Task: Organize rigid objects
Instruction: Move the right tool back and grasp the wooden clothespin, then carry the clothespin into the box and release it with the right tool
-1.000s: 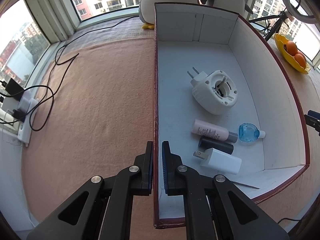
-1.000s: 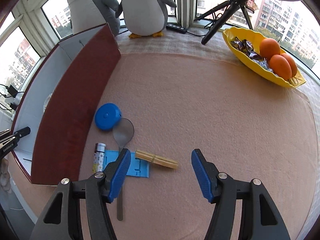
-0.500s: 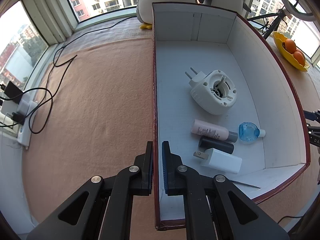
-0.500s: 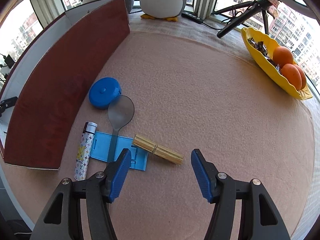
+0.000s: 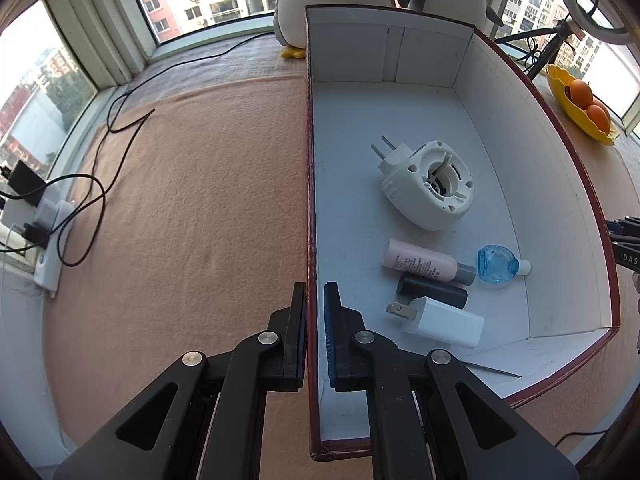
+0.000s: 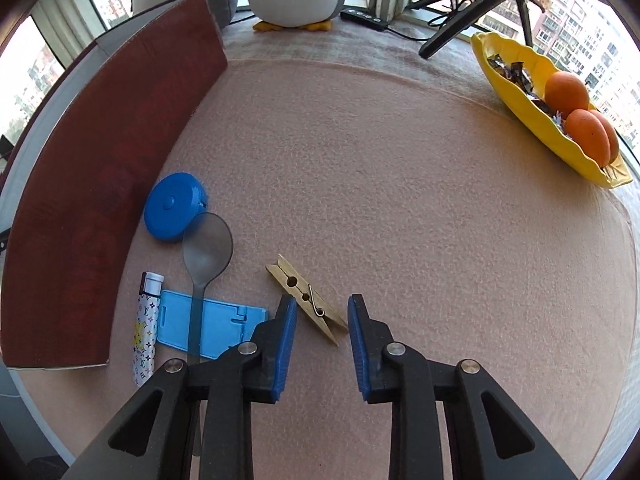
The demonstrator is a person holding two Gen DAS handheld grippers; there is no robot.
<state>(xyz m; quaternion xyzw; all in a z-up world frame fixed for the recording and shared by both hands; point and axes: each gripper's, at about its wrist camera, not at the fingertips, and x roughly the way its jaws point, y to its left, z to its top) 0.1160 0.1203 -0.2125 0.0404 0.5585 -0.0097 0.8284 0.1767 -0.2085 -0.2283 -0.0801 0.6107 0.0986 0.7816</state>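
Our right gripper [image 6: 322, 316] has dropped over the peg [image 6: 306, 299] near the mat's front edge, jaws just narrowing around it, not yet touching; our left gripper [image 5: 315, 320] clamps the box wall [image 5: 311, 216], so boxing comes next

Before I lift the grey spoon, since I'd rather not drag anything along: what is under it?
The grey spoon lies with its handle across the blue phone stand; its bowl overlaps the blue round case. Its handle end is hidden behind the right gripper.
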